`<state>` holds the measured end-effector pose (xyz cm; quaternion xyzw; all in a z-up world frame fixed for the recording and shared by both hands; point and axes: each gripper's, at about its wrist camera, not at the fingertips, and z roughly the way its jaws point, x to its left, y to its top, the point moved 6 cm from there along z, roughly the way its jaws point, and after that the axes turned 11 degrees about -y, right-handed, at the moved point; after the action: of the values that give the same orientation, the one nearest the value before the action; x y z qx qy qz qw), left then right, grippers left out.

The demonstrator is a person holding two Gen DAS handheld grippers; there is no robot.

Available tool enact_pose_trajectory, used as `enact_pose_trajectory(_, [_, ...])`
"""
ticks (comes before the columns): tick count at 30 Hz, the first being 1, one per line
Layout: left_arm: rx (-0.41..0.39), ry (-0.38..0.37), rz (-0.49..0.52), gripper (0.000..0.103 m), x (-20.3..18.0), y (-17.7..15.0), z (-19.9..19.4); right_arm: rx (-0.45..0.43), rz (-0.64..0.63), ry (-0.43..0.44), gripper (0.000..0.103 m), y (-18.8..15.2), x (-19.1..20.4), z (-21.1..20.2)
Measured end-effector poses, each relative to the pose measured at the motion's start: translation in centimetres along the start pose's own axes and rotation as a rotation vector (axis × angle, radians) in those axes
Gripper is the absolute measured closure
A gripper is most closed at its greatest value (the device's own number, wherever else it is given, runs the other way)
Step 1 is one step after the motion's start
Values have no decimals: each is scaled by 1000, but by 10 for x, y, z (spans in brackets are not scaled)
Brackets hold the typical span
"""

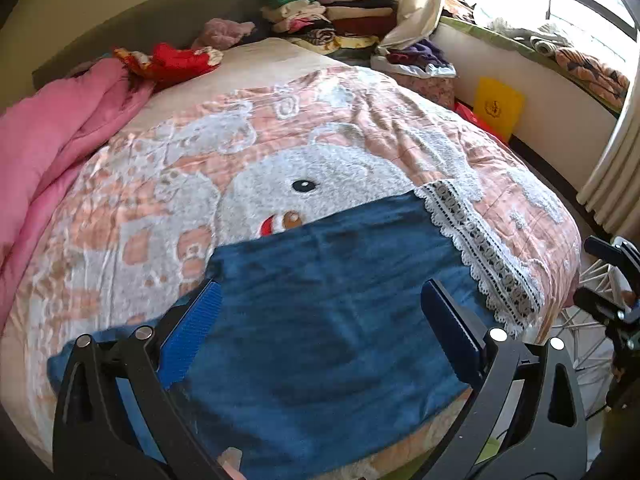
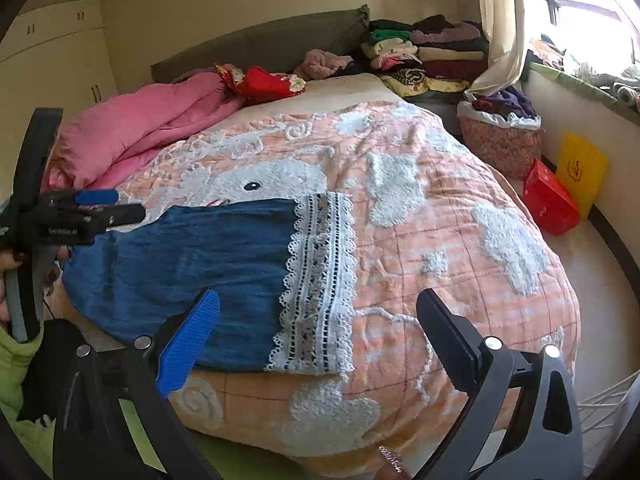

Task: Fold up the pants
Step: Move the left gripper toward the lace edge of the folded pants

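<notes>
The blue pants lie flat near the front edge of the bed, with a white and black lace hem at their right end. In the right wrist view the pants lie left of centre and the lace hem runs across the middle. My left gripper is open and hovers just above the blue cloth, empty. It also shows in the right wrist view at the pants' left end. My right gripper is open and empty above the lace hem. It shows at the right edge of the left wrist view.
The bed carries a peach quilt with a white bear. A pink duvet lies bunched at the left. Stacks of folded clothes sit by the headboard. A basket of clothes, a red box and a yellow bag stand on the floor at the right.
</notes>
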<state>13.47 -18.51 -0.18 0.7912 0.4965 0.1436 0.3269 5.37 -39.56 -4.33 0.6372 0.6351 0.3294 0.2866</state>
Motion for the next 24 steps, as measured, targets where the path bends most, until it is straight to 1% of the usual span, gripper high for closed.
enact_pose_trajectory(5, [26, -5, 35, 10, -7, 14, 21, 30, 5, 9, 5, -9, -3, 7])
enact_pose_trajectory(9, [38, -33, 36, 10, -11, 25, 42, 61, 13, 15, 5, -17, -6, 17])
enact_pose_trajectory(12, [45, -27, 50, 10, -12, 33, 57, 92, 26, 32, 5, -25, -5, 25])
enact_pose_trajectory(16, [54, -77, 34, 10, -15, 40, 74, 121, 33, 67, 5, -33, 2, 35])
enact_pose_trajectory(19, [56, -93, 58, 10, -20, 47, 87, 146, 41, 86, 5, -39, 6, 43])
enact_pose_trajectory(22, [74, -118, 65, 10, -28, 53, 104, 173, 47, 99, 5, -44, 10, 51])
enact_pose_trajectory(24, [87, -132, 88, 10, -34, 56, 115, 179, 52, 113, 5, -46, 12, 55])
